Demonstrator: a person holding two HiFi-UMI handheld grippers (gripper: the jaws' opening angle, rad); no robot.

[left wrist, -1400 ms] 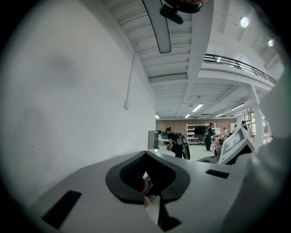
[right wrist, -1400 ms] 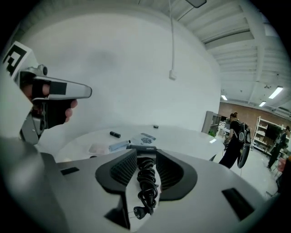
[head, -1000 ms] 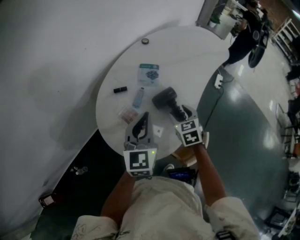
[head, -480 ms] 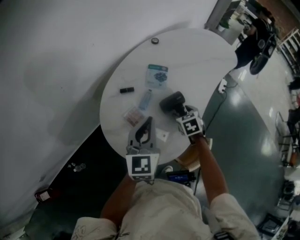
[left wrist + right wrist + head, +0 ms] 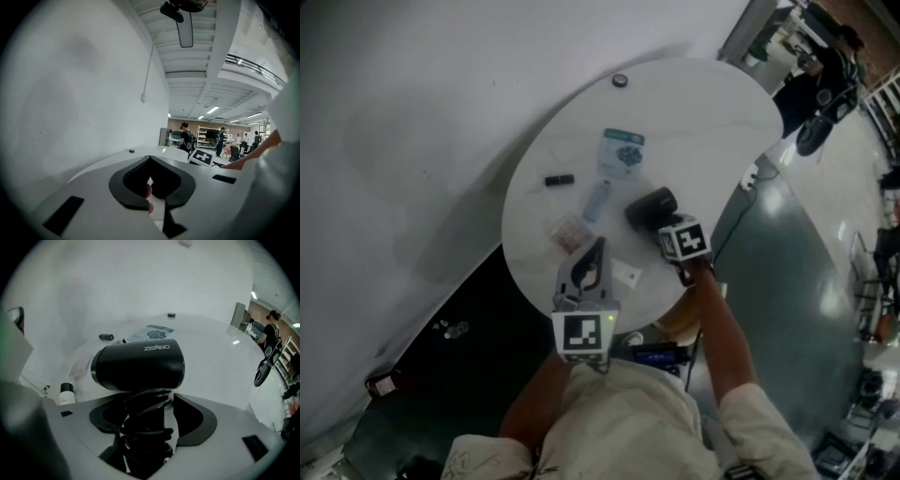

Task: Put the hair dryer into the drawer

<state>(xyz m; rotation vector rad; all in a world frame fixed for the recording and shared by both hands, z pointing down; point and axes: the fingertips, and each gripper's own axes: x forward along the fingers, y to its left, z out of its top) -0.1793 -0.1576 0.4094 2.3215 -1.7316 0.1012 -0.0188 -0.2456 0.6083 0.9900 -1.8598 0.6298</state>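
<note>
Your right gripper [image 5: 149,404] was clenched on the handle of the hair dryer [image 5: 138,364], one jaw on either side of the black cord wound round it. The dryer was at the near right part of the round white worktop [image 5: 712,103], barrel crosswise above the jaws. Whether it rested on the surface or hung just clear of it could not be told. Your left gripper [image 5: 598,246] was closed on nothing, jaws together, above the near edge and tilted up toward the wall.

The dryer looked like a rigid plastic shell, smooth and probably slippery on the barrel, with most of its weight up top. So the handle was likely the right place to take it, close under the barrel to limit tipping. The cord coils were softer, so they probably gave the jaws some bite, but could roll or loosen. No drawer showed in any view.
</note>
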